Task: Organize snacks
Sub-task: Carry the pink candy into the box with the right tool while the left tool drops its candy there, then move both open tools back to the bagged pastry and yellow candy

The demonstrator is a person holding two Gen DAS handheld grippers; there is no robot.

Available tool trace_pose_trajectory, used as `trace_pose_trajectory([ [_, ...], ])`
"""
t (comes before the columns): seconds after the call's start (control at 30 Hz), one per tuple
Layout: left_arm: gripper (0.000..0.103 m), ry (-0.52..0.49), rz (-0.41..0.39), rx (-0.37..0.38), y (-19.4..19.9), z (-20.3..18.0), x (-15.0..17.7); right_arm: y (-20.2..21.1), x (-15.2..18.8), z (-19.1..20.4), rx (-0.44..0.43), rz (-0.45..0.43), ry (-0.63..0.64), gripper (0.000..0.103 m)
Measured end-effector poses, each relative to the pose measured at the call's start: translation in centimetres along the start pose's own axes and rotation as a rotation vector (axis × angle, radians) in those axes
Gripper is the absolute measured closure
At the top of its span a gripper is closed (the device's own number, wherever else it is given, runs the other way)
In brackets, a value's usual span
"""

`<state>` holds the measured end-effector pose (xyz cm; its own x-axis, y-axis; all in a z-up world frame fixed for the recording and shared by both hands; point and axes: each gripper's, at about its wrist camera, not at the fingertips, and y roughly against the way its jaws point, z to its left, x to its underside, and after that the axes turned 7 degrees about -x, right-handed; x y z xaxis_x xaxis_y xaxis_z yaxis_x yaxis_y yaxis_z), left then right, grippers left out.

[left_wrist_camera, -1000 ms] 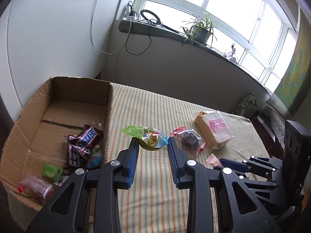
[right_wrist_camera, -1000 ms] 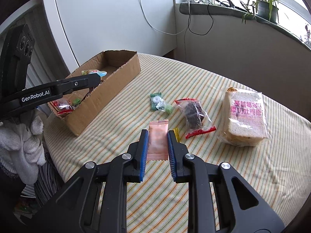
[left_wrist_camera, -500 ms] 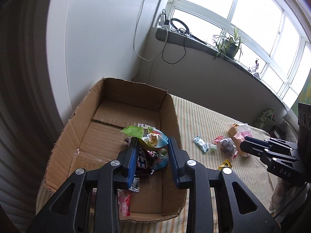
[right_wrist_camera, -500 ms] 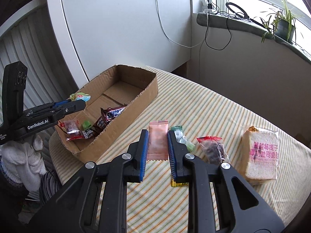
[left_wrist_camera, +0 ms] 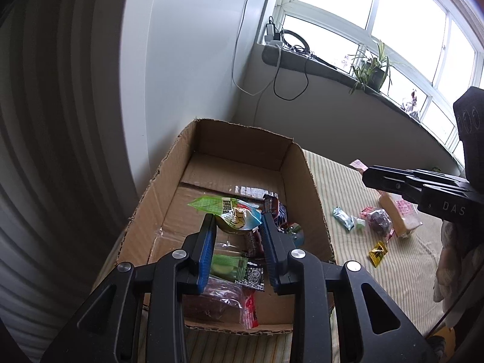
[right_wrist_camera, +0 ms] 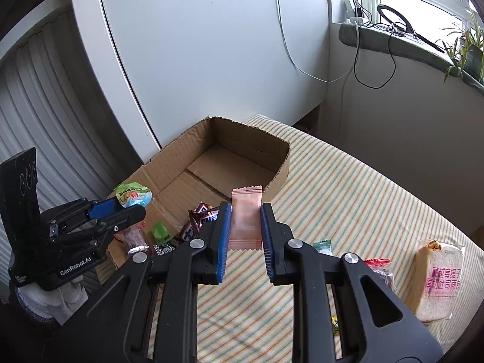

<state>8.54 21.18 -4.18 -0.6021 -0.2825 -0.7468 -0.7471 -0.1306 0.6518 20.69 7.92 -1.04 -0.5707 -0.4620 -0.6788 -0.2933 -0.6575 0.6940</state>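
The left hand-held gripper was clamped on a small jelly cup with a green foil lid, and in the left wrist view it hung over the open cardboard box, above the candy bars and packets already lying inside. A clean drop there called for parting the jaws while the cup stayed over the box floor, low enough that it would not bounce out. The bread pack and a few small sweets lay on the striped counter beside the box

In the right wrist view, the right hand-held gripper was closed tight on a flat pink sachet, held just short of the box's near wall. It seemed best carried further over the rim before release, clear of the other gripper, since so light a sachet could flutter and land outside
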Motion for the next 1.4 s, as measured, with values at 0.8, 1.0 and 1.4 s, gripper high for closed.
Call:
trace_pose_trajectory([
  [0.8,0.054,-0.021,-0.032,0.001,0.5,0.1,0.4,-3.3,-1.2,3.0,-0.015,-0.002,0.037,0.038],
  [1.0,0.053,-0.03,-0.035,-0.004,0.8,-0.3,0.3,-1.8,-1.1,2.5,-0.006,-0.015,0.035,0.034],
  [1.4,0.053,-0.057,-0.047,0.025,1.5,-2.9,0.0,3.2,1.2,-0.6,0.052,-0.04,0.038,0.033],
])
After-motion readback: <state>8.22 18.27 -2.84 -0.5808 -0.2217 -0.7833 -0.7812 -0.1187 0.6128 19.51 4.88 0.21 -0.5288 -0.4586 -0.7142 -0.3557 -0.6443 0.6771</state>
